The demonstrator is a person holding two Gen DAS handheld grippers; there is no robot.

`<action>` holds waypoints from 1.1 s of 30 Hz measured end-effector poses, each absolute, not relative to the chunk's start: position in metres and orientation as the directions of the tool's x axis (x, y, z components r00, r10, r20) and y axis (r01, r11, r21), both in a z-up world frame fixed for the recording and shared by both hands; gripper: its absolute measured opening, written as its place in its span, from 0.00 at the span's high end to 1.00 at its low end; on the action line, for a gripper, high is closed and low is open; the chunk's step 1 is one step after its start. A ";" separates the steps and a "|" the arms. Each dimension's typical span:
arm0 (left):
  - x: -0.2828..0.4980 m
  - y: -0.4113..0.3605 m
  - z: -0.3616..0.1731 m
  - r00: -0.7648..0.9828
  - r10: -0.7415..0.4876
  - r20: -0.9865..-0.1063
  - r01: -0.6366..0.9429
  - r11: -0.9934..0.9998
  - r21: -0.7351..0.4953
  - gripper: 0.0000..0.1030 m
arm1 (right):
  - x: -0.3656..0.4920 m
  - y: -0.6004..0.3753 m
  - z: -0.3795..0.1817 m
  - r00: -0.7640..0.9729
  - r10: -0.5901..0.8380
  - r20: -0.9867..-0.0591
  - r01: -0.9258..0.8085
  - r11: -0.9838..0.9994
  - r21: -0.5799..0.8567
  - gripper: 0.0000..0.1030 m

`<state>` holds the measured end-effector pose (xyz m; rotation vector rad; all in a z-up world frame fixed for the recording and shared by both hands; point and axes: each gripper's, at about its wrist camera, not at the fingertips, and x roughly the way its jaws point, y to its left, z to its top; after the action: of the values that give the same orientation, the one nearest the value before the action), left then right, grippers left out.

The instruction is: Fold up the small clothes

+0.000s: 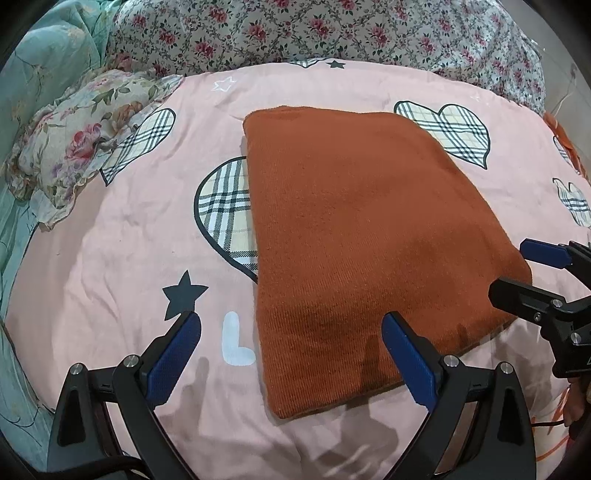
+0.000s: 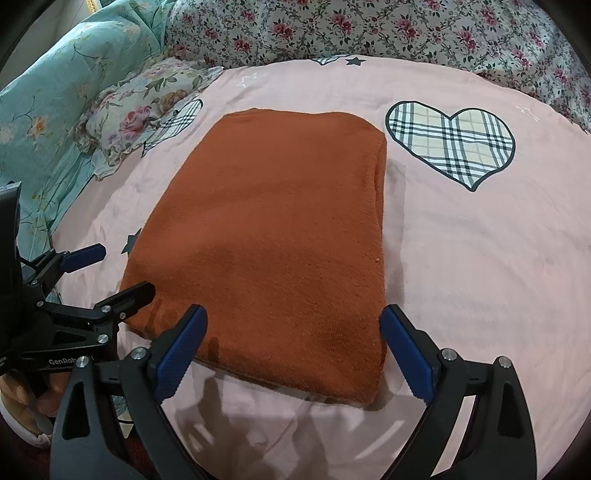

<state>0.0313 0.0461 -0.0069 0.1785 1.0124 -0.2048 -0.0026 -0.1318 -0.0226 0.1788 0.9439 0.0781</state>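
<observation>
A rust-orange knitted garment [image 1: 369,221] [image 2: 273,229] lies folded into a flat rectangle on the pink bedsheet [image 1: 110,258] [image 2: 480,258]. My left gripper [image 1: 291,319] [image 2: 123,269] hovers open over the garment's near left corner, its right finger over the cloth and its left finger over the sheet. My right gripper [image 2: 294,312] [image 1: 511,267] stands wide open over the near right part of the garment, straddling its near edge. No pad presses on the cloth. A hand [image 2: 22,398] grips the left tool's handle.
A floral pillow [image 1: 74,136] [image 2: 144,110] lies at the left of the sheet. A flowered quilt [image 1: 332,29] [image 2: 369,29] is heaped at the back, and a teal blanket [image 1: 44,55] [image 2: 55,74] at far left. Another orange piece [image 1: 561,136] shows at the right edge.
</observation>
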 end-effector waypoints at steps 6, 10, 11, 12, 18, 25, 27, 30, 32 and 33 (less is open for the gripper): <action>0.033 0.046 -0.008 0.511 -0.085 -0.855 0.246 0.968 0.051 0.04 | -0.001 -0.129 -0.023 0.587 0.146 -0.796 0.009 0.982 0.187 0.07; 0.034 0.047 -0.008 0.512 -0.085 -0.855 0.245 0.968 0.051 0.04 | 0.000 -0.129 -0.022 0.587 0.150 -0.796 0.006 0.982 0.190 0.07; 0.034 0.047 -0.008 0.512 -0.085 -0.855 0.246 0.968 0.051 0.04 | 0.001 -0.129 -0.021 0.587 0.151 -0.796 0.005 0.982 0.190 0.07; 0.034 0.047 -0.008 0.511 -0.085 -0.855 0.247 0.968 0.051 0.04 | 0.001 -0.129 -0.021 0.587 0.151 -0.796 0.005 0.982 0.190 0.07; 0.034 0.047 -0.008 0.515 -0.085 -0.853 0.245 0.968 0.051 0.04 | 0.001 -0.128 -0.021 0.588 0.151 -0.795 0.007 0.982 0.191 0.07; 0.034 0.047 -0.008 0.515 -0.083 -0.853 0.242 0.969 0.052 0.04 | 0.004 -0.127 -0.020 0.586 0.154 -0.795 0.001 0.982 0.191 0.07; 0.034 0.047 -0.008 0.515 -0.083 -0.853 0.241 0.969 0.051 0.04 | 0.004 -0.127 -0.020 0.586 0.154 -0.796 0.001 0.982 0.191 0.07; 0.034 0.047 -0.008 0.515 -0.082 -0.853 0.242 0.969 0.052 0.04 | 0.004 -0.127 -0.019 0.587 0.156 -0.794 -0.001 0.981 0.192 0.07; 0.034 0.047 -0.007 0.515 -0.082 -0.853 0.241 0.969 0.052 0.04 | 0.004 -0.127 -0.020 0.586 0.156 -0.795 0.000 0.981 0.192 0.07; 0.034 0.047 -0.007 0.515 -0.081 -0.853 0.240 0.969 0.053 0.04 | 0.004 -0.127 -0.020 0.586 0.156 -0.795 0.000 0.981 0.192 0.07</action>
<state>0.0338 0.0468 -0.0075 0.1728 1.0124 -0.1940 0.0036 -0.1269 -0.0198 0.1786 0.9414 0.0914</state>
